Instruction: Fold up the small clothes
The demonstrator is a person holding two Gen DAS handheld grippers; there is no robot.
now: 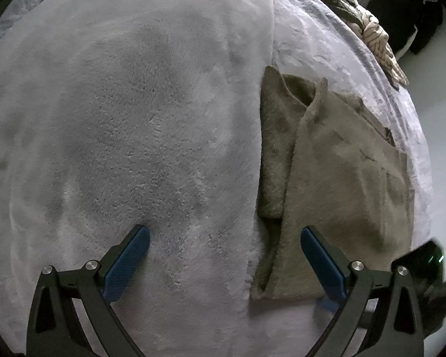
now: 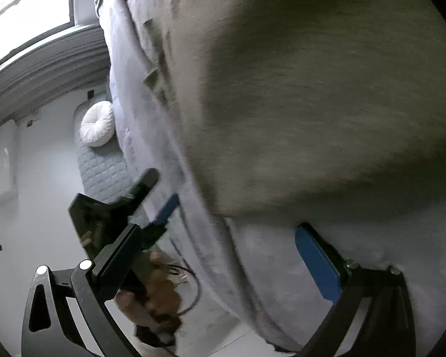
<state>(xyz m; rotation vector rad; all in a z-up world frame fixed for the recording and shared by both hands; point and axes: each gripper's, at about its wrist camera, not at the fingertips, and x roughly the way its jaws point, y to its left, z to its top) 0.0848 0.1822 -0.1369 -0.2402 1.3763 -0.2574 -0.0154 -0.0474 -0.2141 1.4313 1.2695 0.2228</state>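
Both grippers spread wide over the bed, nothing held.

We see the left gripper (image 1: 225, 255) with its blue fingers (image 1: 128, 263) wide apart above the pale grey plush blanket (image 1: 128, 113); its right finger sits over the olive-brown garment (image 1: 336, 184), which lies partly folded on the bed just beside the blanket's edge. A striped cloth (image 1: 377, 38) lies farther off at the bed's far edge. We see the right gripper (image 2: 223, 255) equally wide, the garment filling its view, blurred, with a white round cushion (image 2: 98, 125) on the floor.
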